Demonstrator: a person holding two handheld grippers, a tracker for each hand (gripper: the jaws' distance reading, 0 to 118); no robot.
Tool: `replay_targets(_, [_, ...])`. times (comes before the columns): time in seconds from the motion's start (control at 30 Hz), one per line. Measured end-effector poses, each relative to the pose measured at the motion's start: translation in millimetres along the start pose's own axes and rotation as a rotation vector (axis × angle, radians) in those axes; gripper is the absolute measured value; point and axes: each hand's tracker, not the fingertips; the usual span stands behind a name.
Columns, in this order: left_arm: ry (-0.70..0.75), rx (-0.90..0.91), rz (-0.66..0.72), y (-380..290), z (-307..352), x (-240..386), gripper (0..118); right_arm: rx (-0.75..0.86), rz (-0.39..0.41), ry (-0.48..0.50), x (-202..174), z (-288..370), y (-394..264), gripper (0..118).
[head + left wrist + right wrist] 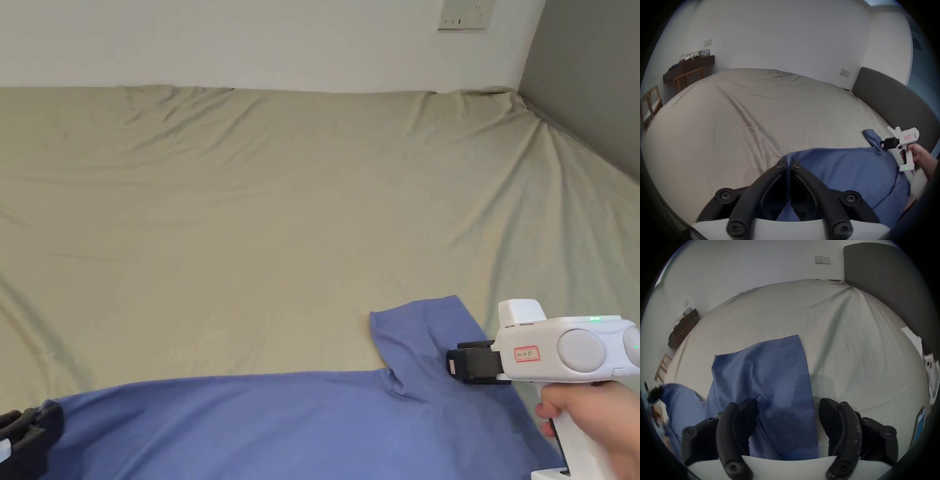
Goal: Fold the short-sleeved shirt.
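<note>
My left gripper (789, 164) is pinching a bunched hem of the one soft blue shirt (281, 425), both jaws pressed on the cloth, at seven o'clock on the wrinkled beige sheet (281, 206). The shirt is lying flat along the near edge. At four o'clock my right gripper (787, 404) is hovering, jaws spread wide over the squared sleeve (766, 366).

Soft even light, fisheye dark corners, blurred edges

shirt (281, 425) bottom cropped, left gripper (22, 431) half off-frame
</note>
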Motion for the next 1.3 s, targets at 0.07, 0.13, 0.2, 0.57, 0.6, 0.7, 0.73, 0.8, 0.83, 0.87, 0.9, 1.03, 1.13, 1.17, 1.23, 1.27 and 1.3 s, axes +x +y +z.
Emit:
replay_targets(0.07, [-0.008, -0.011, 0.000, -0.8, -0.1, -1.5, 2, 0.014, -0.027, 0.039, -1.1, 10.0, -2.1, 53])
replay_targets(0.13, [-0.012, -0.013, 0.010, -0.9, 2.9, -1.5, 2, 0.019, -0.069, 0.076, -8.9, 21.8, -7.0, 4])
replay_targets(0.2, [-0.012, -0.007, 0.008, 0.6, 5.8, -0.6, 2, 0.025, 0.028, 0.080, -17.2, 30.1, -9.2, 4])
replay_targets(0.57, [-0.002, 0.142, 0.028, 56.0, 47.3, -13.5, 2, 0.452, 0.043, 0.031, -41.7, 156.4, 19.9, 4])
replay_targets(0.6, [-0.006, 0.155, 0.039, 58.9, 51.7, -15.2, 2, 0.476, 0.042, 0.034, -43.3, 166.0, 22.0, 4])
replay_targets(0.7, [-0.007, 0.191, 0.046, 68.7, 64.9, -17.8, 2, 0.565, 0.045, 0.044, -45.6, 186.9, 28.2, 4])
replay_targets(0.73, [-0.003, 0.211, 0.050, 71.7, 69.1, -19.1, 2, 0.594, 0.051, 0.051, -46.8, 195.4, 31.5, 4])
replay_targets(0.8, [-0.007, 0.230, 0.065, 76.6, 75.3, -21.6, 2, 0.599, 0.047, 0.054, -51.4, 207.0, 36.1, 4])
replay_targets(0.83, [-0.012, 0.227, 0.065, 77.4, 76.3, -22.4, 2, 0.580, 0.055, 0.074, -51.3, 208.4, 38.2, 4])
replay_targets(0.87, [-0.018, 0.214, 0.056, 76.8, 75.0, -23.7, 2, 0.551, 0.060, 0.076, -52.5, 208.6, 37.2, 4])
replay_targets(0.9, [-0.012, 0.200, 0.048, 74.7, 74.4, -23.8, 2, 0.543, 0.070, 0.054, -54.8, 206.9, 32.2, 4])
replay_targets(1.03, [-0.042, 0.147, 0.029, 46.1, 83.5, -28.8, 2, 0.454, 0.079, 0.091, -48.6, 197.9, -5.5, 4])
replay_targets(1.13, [-0.012, 0.054, -0.001, 16.0, 94.8, -34.3, 2, 0.371, 0.087, 0.118, -36.9, 199.5, -44.1, 4])
replay_targets(1.17, [-0.018, 0.025, 0.002, 4.1, 100.4, -37.5, 2, 0.331, 0.061, 0.134, -30.3, 201.3, -58.3, 4])
replay_targets(1.23, [-0.030, -0.033, 0.005, -16.1, 107.9, -43.2, 2, 0.292, 0.032, 0.125, -20.7, 207.1, -85.7, 4])
replay_targets(1.27, [-0.029, -0.056, 0.004, -27.0, 111.7, -45.6, 2, 0.286, 0.036, 0.114, -17.5, 212.6, -99.3, 4])
replay_targets(1.3, [-0.030, -0.072, 0.008, -35.5, 115.2, -47.5, 2, 0.282, 0.038, 0.111, -14.2, 217.1, -110.0, 4])
